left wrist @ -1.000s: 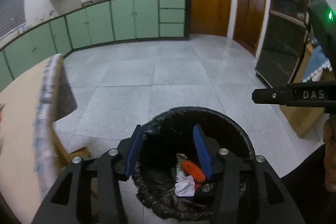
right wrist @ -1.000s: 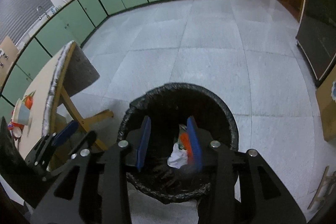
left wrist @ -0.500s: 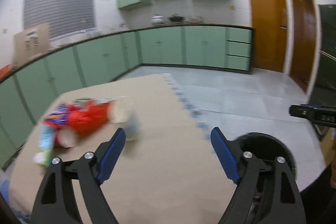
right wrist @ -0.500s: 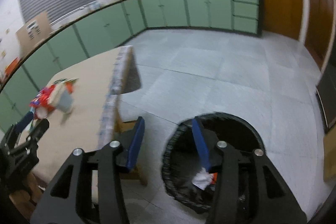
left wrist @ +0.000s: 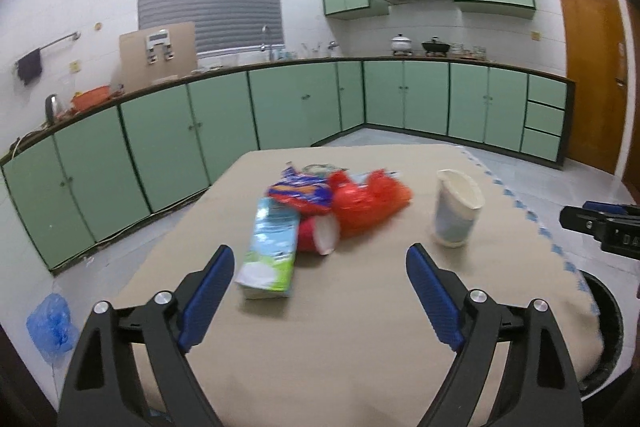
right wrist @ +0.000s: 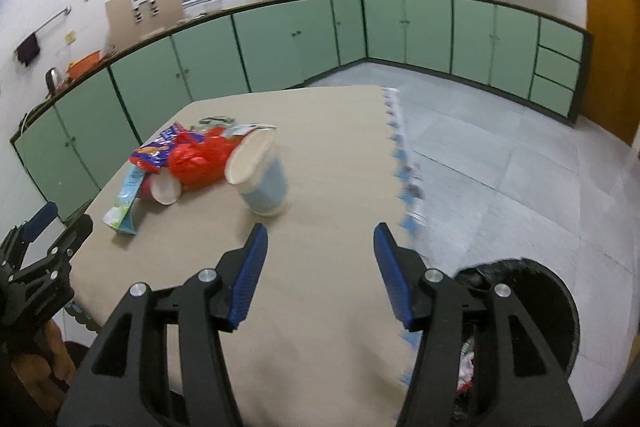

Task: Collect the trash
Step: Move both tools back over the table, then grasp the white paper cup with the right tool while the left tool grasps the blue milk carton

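Observation:
Trash lies in a heap on the beige table (left wrist: 320, 327): a blue-green carton (left wrist: 272, 247), a red cup on its side (left wrist: 318, 235), a crumpled red bag (left wrist: 368, 201), a blue-orange snack wrapper (left wrist: 302, 189) and an upright pale paper cup (left wrist: 456, 213). My left gripper (left wrist: 320, 291) is open and empty, just short of the carton. My right gripper (right wrist: 320, 267) is open and empty, just short of the paper cup (right wrist: 262, 179). A black-lined bin (right wrist: 532, 311) stands on the floor by the table's right edge.
Green cabinets (left wrist: 280, 115) run along the far walls with a counter holding pots. A wooden door (left wrist: 592, 67) is at the right. A blue plastic bag (left wrist: 50, 323) lies on the floor at the left. Grey tiled floor (right wrist: 500, 147) lies beyond the table.
Both grippers have swung from over the bin, up and left to face the table. Both jaws have opened wider. The trash heap is now close in front.

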Demonstrator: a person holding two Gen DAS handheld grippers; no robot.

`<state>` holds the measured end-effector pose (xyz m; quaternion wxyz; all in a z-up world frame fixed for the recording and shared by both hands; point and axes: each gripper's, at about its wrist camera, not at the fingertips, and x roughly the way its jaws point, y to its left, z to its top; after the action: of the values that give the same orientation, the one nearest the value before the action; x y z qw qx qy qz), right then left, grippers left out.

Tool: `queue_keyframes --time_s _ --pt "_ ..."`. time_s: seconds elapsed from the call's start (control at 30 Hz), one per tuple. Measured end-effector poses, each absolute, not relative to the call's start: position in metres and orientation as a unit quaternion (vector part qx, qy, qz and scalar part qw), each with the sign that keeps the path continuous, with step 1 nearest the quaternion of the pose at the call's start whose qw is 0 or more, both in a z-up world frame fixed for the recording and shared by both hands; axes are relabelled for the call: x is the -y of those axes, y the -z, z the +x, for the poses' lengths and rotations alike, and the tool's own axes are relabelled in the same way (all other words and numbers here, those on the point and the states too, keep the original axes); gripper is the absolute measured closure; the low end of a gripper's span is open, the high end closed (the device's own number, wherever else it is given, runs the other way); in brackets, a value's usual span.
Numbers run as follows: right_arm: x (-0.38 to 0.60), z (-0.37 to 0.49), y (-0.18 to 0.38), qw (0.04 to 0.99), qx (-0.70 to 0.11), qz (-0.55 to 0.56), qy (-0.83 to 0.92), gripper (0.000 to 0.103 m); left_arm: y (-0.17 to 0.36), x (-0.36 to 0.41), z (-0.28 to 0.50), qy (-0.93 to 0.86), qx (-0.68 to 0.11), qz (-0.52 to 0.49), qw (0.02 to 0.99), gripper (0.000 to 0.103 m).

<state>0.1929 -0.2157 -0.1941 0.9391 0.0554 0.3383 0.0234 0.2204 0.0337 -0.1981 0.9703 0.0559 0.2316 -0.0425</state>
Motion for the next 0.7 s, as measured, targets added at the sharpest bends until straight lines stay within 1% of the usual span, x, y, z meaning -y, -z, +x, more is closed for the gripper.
queue_keyframes --time_s 0.27,0.43,0.57,0.7 --pt "0.170 0.238 0.216 0.936 -0.349 0.046 -0.020 0.045 0.219 -0.065 0.240 0.046 -0.239 0.039 0.969 0.017" --pt "0.165 0.257 0.226 0.936 -0.349 0.056 0.000 0.045 0.230 -0.069 0.255 0.057 -0.249 0.028 0.967 0.017" --pt "0.163 0.269 0.231 0.938 -0.343 0.052 0.019 0.032 0.243 -0.068 0.269 0.071 -0.268 0.032 0.960 0.017" --pt "0.160 0.284 0.237 0.937 -0.344 0.053 0.025 0.031 0.250 -0.074 0.282 0.069 -0.283 0.028 0.956 0.017"
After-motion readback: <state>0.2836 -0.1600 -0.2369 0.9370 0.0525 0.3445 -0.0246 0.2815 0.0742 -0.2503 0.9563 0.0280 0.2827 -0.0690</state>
